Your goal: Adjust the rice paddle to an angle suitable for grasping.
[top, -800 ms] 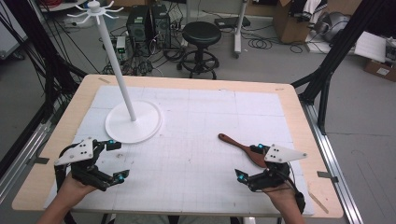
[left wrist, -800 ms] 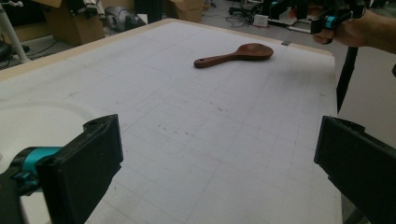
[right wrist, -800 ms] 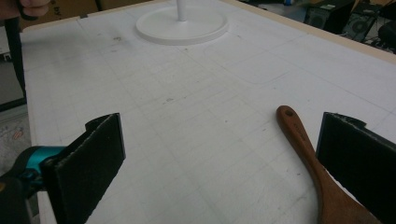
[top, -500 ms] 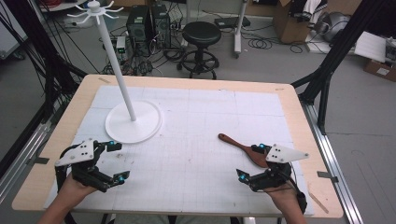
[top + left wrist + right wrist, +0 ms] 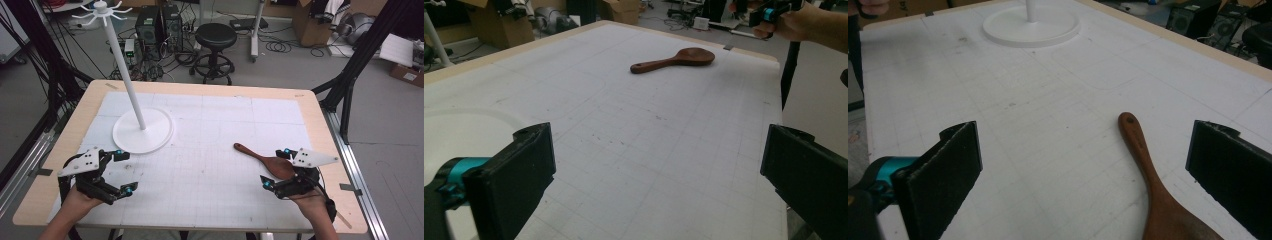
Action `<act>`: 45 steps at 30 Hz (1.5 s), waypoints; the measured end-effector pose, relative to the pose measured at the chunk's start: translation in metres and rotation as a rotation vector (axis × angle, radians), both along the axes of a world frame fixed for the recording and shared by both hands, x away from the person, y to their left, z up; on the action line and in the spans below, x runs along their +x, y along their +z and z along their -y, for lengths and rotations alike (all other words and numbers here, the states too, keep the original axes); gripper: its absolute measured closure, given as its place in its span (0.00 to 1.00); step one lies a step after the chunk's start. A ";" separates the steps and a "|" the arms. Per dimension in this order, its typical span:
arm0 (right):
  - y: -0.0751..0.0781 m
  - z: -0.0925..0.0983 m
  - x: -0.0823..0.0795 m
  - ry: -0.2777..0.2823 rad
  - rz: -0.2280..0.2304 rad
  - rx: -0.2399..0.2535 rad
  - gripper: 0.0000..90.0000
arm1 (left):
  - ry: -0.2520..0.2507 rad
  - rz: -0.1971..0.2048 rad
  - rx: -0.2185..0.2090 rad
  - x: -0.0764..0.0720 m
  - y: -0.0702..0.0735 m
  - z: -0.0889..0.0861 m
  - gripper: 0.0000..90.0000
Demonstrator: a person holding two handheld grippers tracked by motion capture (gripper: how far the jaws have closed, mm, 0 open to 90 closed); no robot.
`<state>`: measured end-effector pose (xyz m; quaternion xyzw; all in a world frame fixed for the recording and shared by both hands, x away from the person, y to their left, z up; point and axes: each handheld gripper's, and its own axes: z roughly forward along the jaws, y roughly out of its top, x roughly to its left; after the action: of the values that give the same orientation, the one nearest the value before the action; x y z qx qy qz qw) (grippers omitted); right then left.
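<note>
A dark wooden spoon lies flat on the white gridded mat, handle pointing up-left. It also shows far off as the spoon in the left gripper view and close up as the spoon in the right gripper view. My right gripper hovers open over the spoon's bowl, its jaws wide apart on either side of the spoon. My left gripper is open near the mat's front left, just below the white stand's round base, with nothing between its jaws.
A tall white pole rises from the round base to a hook crown. The wooden table borders the mat. A black stool, computer boxes and cables sit on the floor behind.
The right gripper has edged slightly along the spoon's bowl; the left gripper and the spoon have stayed in place.
</note>
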<state>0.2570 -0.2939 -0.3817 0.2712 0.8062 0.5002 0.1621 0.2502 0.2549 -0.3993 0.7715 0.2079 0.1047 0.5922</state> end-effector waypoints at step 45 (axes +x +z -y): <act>0.004 -0.003 0.076 0.085 -0.102 -0.329 0.01 | -0.001 -0.006 0.023 0.001 -0.002 0.001 0.02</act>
<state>0.3329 -0.2913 -0.3780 0.2319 0.8951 0.3534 0.1419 0.2509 0.2538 -0.4017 0.7785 0.2081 0.1045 0.5829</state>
